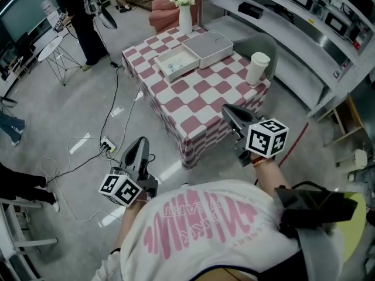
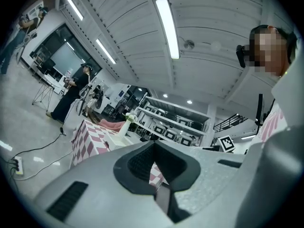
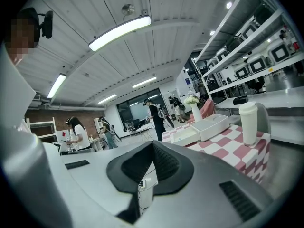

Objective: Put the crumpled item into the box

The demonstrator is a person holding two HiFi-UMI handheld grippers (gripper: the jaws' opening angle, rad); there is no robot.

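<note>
**Both grippers closed and empty, held short of the table with the box**

Nearest the camera, the person's white shirt with pink print fills the bottom of the head view. Just beyond it, the left gripper (image 1: 140, 140) hangs over the grey floor, to the left of the table. Its jaws are pressed together with nothing between them. The right gripper (image 1: 227, 109) is held at the table's near right edge, also closed and holding nothing.

Next comes the table (image 1: 193, 107), covered in a red and white checked cloth. A white cup (image 1: 257, 68) stands near its right edge. Toward the far side lies the open box (image 1: 183, 56), a shallow white tray, with its lid (image 1: 209, 47) just beside it on the right. A vase (image 1: 185, 17) of flowers stands behind them.

No crumpled item shows on the cloth. Something small with bluish marks lies in the box, too small to identify. It may be the crumpled item already in place, or the item may lie out of view.

The box lies ahead and left of the right gripper, which is the nearer of the two.
</note>
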